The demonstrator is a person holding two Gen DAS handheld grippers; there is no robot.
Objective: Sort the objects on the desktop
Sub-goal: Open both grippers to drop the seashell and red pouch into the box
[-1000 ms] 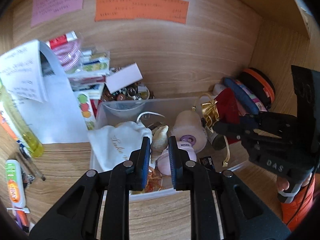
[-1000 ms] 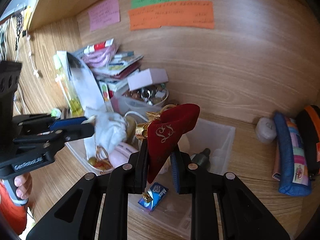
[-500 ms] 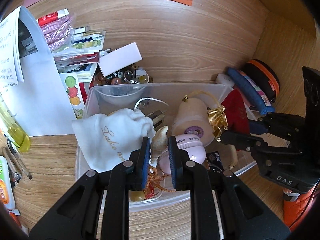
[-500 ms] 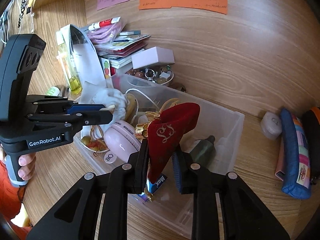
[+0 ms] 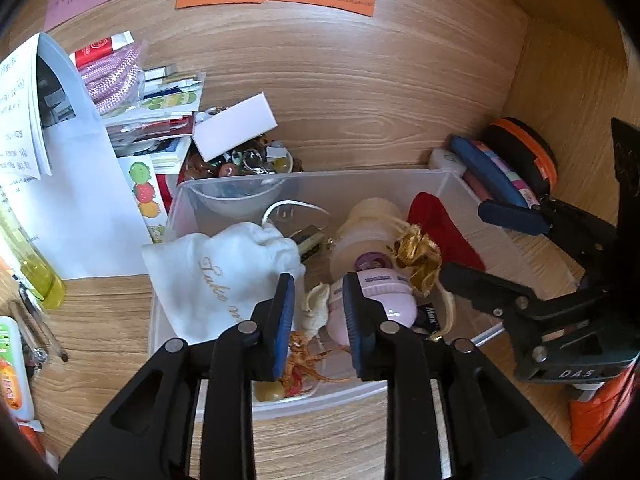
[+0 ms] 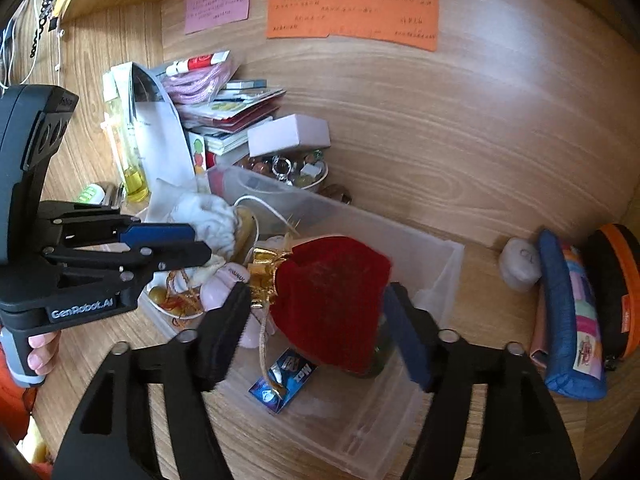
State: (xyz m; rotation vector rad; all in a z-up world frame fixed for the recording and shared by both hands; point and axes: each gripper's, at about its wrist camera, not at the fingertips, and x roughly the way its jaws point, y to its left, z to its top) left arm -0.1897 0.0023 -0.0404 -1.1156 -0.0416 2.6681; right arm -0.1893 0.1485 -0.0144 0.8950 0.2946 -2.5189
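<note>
A clear plastic bin on the wooden desk holds a white drawstring pouch, a pink round case, a cream jar and a shell. A red velvet pouch with a gold ribbon lies in the bin's right part, over a dark bottle. My right gripper is open wide, its fingers on either side of the red pouch and apart from it. My left gripper hovers over the bin's near edge with a narrow gap between its pads, holding nothing.
A stack of booklets and packets, a white sheet, a yellow bottle and a bowl of trinkets with a white box stand at the back left. A blue pencil case and an orange-rimmed case lie at the right.
My right gripper has opened and let go of the red pouch, which now rests in the bin. Both grippers have moved closer to the bin.
</note>
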